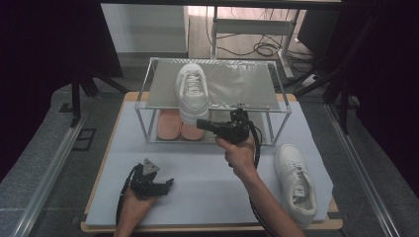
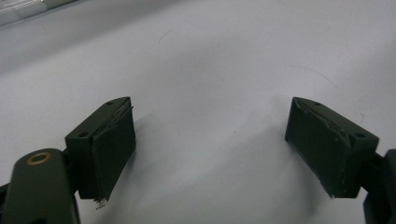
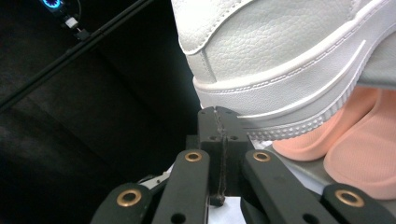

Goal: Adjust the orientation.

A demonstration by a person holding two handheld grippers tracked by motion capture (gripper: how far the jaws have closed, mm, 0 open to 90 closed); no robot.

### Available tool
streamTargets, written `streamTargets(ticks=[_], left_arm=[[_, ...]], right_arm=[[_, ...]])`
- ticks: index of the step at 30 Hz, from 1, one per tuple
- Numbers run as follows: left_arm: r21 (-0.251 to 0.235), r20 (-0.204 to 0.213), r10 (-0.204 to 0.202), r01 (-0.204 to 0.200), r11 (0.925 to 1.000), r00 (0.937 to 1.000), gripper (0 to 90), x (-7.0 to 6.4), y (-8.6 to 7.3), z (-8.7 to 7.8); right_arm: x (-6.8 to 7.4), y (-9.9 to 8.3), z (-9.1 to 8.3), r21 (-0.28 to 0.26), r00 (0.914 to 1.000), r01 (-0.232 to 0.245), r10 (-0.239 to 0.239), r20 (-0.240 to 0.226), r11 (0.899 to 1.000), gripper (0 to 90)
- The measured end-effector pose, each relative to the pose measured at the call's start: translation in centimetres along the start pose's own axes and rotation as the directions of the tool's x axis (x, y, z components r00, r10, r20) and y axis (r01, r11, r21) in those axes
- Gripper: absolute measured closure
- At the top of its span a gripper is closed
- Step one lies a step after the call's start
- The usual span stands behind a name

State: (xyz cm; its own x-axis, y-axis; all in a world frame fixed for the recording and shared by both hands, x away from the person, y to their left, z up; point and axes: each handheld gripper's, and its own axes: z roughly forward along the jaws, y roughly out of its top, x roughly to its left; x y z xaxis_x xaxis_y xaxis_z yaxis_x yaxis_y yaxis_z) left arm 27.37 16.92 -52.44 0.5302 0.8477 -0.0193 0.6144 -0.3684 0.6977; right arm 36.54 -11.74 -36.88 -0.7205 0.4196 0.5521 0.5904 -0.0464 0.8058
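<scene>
Right gripper (image 1: 201, 123) jaws pressed together, empty, nudging white shoe (image 1: 191, 91) heel on rack (image 1: 247, 84); overpush tips shoe off. Left gripper (image 1: 168, 183) jaws wide, idle.

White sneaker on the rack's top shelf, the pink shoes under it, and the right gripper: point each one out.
white sneaker (image 1: 192, 94), high view, on its laces.
pink shoes (image 1: 169, 126), high view, on the left shoe's upper.
right gripper (image 1: 201, 123), high view, at the shut jaw tips.

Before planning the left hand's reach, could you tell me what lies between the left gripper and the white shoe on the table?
Nothing: bare grey mat separates the left gripper from the white shoe, by the high view.
</scene>
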Motion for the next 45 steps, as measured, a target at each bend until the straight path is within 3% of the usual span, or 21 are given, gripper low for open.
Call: streamTargets(ticks=[13, 22, 26, 29, 35, 45], left_arm=[[-0.001, 0.000, -0.001, 0.001, 1.0000, 1.0000, 16.1, 0.0, 0.0, 0.0], [-0.002, 0.000, -0.001, 0.001, 1.0000, 1.0000, 16.2, 0.0, 0.0, 0.0], [-0.002, 0.000, -0.001, 0.001, 1.0000, 1.0000, 16.2, 0.0, 0.0, 0.0], [-0.001, 0.000, -0.001, 0.001, 1.0000, 1.0000, 16.2, 0.0, 0.0, 0.0], [-0.002, 0.000, -0.001, 0.001, 1.0000, 1.0000, 16.2, 0.0, 0.0, 0.0], [-0.002, 0.001, -0.002, 0.002, 1.0000, 1.0000, 16.2, 0.0, 0.0, 0.0]], right_arm=[[-0.6, 1.0, 2.8, 0.010, 0.9996, 0.014, -0.015, 0.026, 1.000, 90.0], [-0.2, 1.4, 4.8, 0.020, 0.9979, 0.043, -0.044, 0.048, 0.999, 90.0], [-0.4, 1.5, 4.8, 0.015, 0.9973, 0.043, -0.044, 0.059, 0.999, 90.0], [-0.5, 1.6, 4.5, 0.007, 0.9922, 0.064, -0.064, 0.107, 0.998, 90.0], [-1.8, 2.0, 3.4, -0.017, 0.9896, 0.041, -0.038, 0.139, 0.999, 90.0], [-1.3, 1.9, 5.3, -0.006, 0.9935, 0.033, -0.033, 0.109, 0.999, 90.0]])
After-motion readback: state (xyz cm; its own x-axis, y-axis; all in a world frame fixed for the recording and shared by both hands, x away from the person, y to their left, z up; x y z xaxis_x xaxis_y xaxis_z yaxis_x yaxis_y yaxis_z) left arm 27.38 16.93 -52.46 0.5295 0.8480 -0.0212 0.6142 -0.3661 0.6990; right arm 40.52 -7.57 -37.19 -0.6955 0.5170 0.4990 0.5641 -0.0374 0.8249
